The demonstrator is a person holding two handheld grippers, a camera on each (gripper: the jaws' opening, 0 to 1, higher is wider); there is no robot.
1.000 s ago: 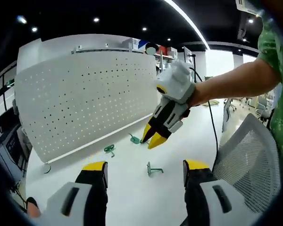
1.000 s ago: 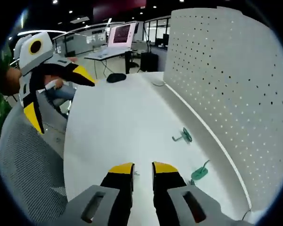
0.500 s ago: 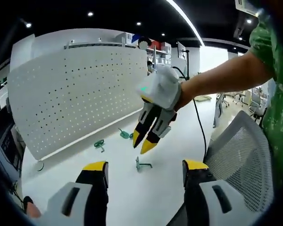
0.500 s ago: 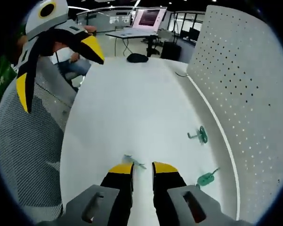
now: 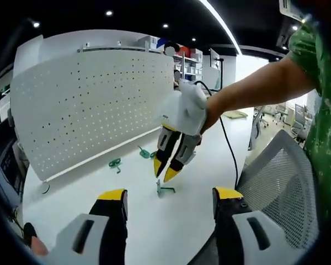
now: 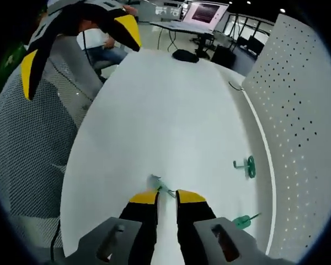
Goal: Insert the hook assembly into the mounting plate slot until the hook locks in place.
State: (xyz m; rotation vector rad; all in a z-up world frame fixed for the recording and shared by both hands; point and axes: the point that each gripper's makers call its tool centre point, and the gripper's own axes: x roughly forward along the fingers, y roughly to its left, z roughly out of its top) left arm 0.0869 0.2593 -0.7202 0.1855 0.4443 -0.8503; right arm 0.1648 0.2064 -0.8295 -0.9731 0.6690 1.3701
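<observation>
Now, in the left gripper view, the right gripper (image 5: 164,171) has dropped from above the white table (image 5: 154,232) to just over the nearest green hook (image 5: 163,189), jaws slightly parted and empty; the left gripper (image 5: 168,200) waits wide open, empty. Two other hooks (image 5: 115,163) lie near the pegboard (image 5: 94,105).

Meanwhile, the right gripper view has closed in: the hook (image 6: 160,185) sits at the tips of the right gripper (image 6: 166,196), ungrasped. Pickup looks imminent; insertion remains ahead.

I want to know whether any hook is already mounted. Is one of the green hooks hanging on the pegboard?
No: in the left gripper view all three green hooks lie on the white table, below the pegboard.
</observation>
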